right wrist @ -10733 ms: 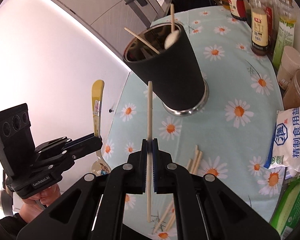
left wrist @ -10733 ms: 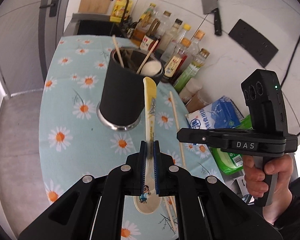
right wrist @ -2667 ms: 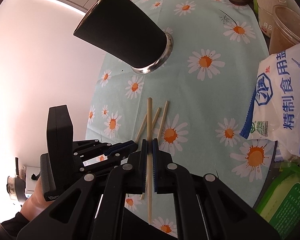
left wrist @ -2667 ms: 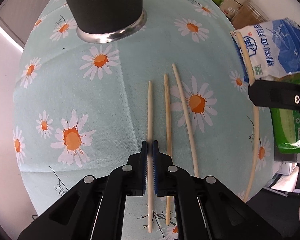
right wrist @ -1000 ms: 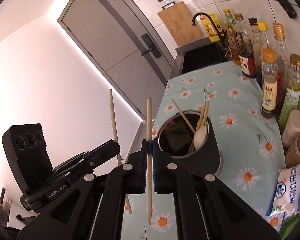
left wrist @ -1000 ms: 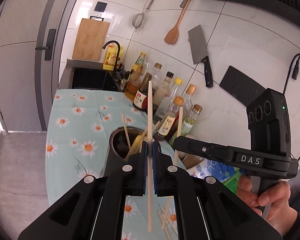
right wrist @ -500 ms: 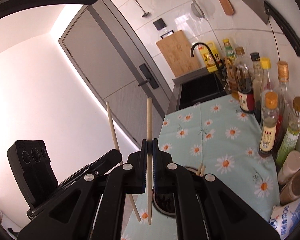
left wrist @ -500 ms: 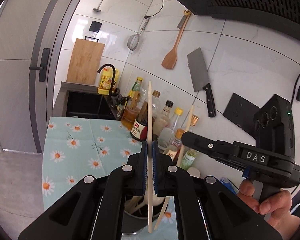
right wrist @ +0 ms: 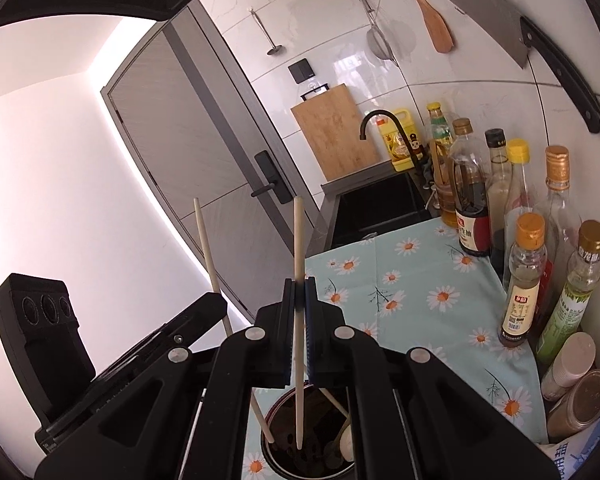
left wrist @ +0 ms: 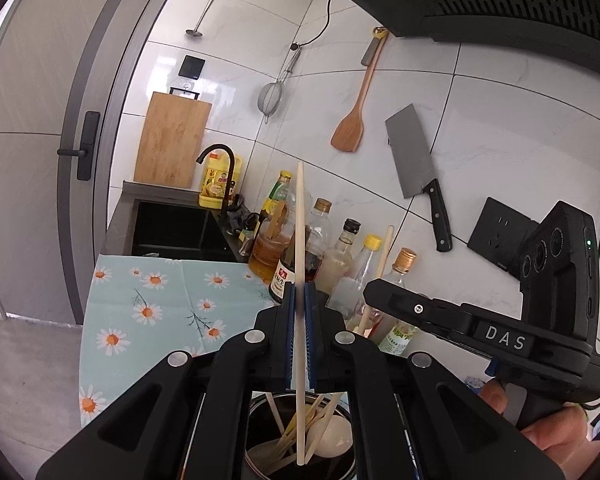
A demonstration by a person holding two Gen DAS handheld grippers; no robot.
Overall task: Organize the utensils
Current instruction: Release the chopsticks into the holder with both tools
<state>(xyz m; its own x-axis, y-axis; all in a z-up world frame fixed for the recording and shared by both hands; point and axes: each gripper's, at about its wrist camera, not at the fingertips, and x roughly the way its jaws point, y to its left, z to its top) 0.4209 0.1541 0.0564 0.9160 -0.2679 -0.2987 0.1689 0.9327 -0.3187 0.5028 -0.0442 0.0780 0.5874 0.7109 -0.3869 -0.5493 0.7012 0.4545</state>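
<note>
My left gripper [left wrist: 299, 294] is shut on a wooden chopstick [left wrist: 299, 220] held upright, its lower end inside the mouth of the black utensil cup [left wrist: 260, 440] right below. My right gripper [right wrist: 299, 290] is shut on another chopstick [right wrist: 297, 240], also upright, lower end in the same cup [right wrist: 296, 468]. The cup holds several chopsticks and a white spoon [left wrist: 332, 436]. Each gripper shows in the other's view: the right one [left wrist: 380, 292] at the right, the left one [right wrist: 216, 304] at the left with its chopstick [right wrist: 206, 248].
Sauce and oil bottles [right wrist: 524, 280] line the tiled wall at the right of the daisy tablecloth [right wrist: 412, 288]. A sink with black tap [left wrist: 220, 160], cutting board, cleaver [left wrist: 416, 168] and wooden spatula are behind. Jars and a salt bag [right wrist: 580, 460] stand near right.
Both grippers lifted chopsticks from the tablecloth, tilted them upright, and brought them over the cup. In the last half second both lowered slightly, so the chopstick ends now reach into the cup's mouth.
</note>
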